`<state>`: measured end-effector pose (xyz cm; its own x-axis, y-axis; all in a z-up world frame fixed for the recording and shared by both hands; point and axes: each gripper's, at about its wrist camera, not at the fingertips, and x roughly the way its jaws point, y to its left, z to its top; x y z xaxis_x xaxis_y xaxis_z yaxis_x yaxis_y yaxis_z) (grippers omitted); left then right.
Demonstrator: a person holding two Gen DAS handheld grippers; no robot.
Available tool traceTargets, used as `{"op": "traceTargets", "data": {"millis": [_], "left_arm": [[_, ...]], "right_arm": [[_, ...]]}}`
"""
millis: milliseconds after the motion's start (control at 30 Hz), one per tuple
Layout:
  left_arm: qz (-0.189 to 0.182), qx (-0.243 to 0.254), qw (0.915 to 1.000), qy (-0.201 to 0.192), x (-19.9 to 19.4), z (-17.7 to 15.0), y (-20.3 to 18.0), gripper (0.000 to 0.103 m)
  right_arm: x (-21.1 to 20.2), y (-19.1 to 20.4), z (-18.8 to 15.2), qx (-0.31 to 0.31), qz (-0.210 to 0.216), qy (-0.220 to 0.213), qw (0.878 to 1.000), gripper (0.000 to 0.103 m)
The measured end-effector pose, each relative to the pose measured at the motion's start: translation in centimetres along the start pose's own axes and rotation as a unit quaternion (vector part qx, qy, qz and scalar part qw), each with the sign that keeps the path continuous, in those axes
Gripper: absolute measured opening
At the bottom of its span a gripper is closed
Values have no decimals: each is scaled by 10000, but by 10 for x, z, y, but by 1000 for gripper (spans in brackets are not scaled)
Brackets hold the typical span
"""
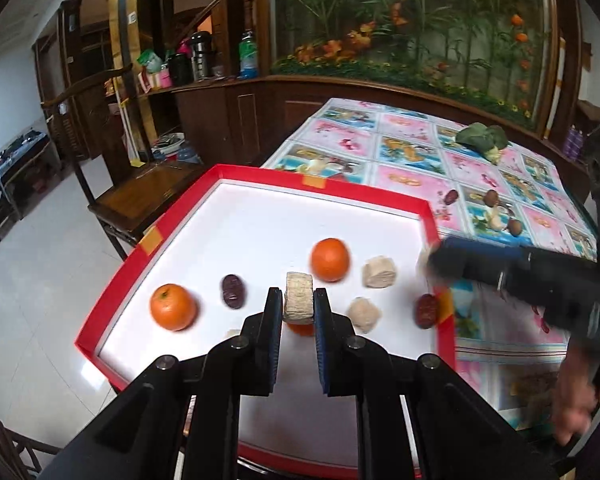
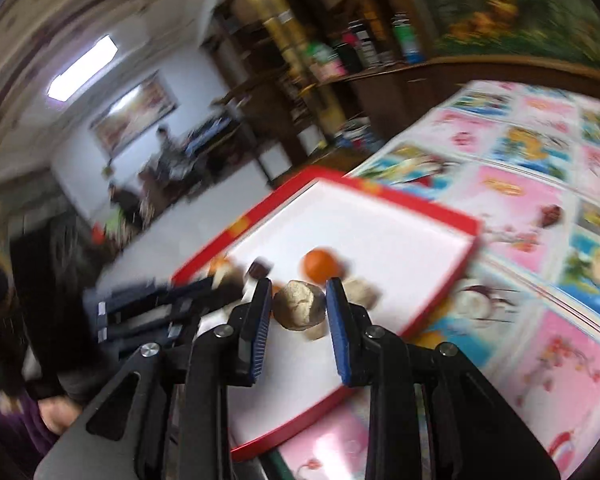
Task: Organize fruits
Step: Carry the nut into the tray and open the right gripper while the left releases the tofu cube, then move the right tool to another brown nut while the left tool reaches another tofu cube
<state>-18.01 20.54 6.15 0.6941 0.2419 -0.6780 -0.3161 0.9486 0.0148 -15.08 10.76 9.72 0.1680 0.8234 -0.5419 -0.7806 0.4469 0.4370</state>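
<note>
I am holding a pale ridged block [image 1: 298, 295] in the left tongs [image 1: 298, 300], clenched on it from both sides, above the white floor of the red-rimmed tray [image 1: 431, 216] that is lying at the near left corner of the table [image 1: 412, 152]. The right tongs [image 2: 298, 304] are framing a beige lumpy piece [image 2: 299, 309]; the left pad seems to be touching it, but on the right a thin gap is showing and the picture is smeared, so I cannot tell if they are grasping it or only standing around it.

What is worrying me: the right side is moving fast, judging from the blur, and both tongs are working in the same small area near the right rim of the tray. If I am swinging the right tongs further in, they may be hitting the orange [image 1: 329, 260] or the red date [image 1: 426, 311] by the rim, and the orange is likely to roll. If the beige piece is not truly gripped, it may be dropping. The tray also seems to be overhanging the table edge, so a hard push could be tipping it.

The left view is showing sharply the second orange [image 1: 173, 306], the dark date [image 1: 233, 291], two more pale pieces [image 1: 379, 272] and the green vegetable [image 1: 483, 139] near the far edge of the table. The right view is showing only what stands between its own pads
</note>
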Motion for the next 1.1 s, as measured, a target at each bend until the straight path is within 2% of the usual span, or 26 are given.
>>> {"op": "traceTargets", "data": {"millis": [100,367,567,767,933,1000,1067,1100], "left_arm": [[210,12,9998,-56,3,-3,7,14],[233,7,9997,44,15,-8,11,14],[359,5,9993,67,20,-9,13,14],[631,120,9979,40,22,-12,10,14],[698,119,9974,156,23,-14,13,16],[788,88,9967,149,21,-14,14,29],[812,43,9966,112,18,-13,16,63],[799,7,9968,54,14,-12,16,69]], "right_arm": [[13,12,-11,-339,194,297,9988,30],[30,34,-35,-1069,301,803,9906,30],[37,25,-39,-813,303,1037,9908,30],[36,26,-40,-841,293,1041,9906,30],[34,29,-39,-918,234,1051,9899,30],[32,27,-38,-875,240,1065,9902,30],[29,23,-35,-796,249,1008,9914,30],[27,21,-33,-763,257,974,9920,30]]}}
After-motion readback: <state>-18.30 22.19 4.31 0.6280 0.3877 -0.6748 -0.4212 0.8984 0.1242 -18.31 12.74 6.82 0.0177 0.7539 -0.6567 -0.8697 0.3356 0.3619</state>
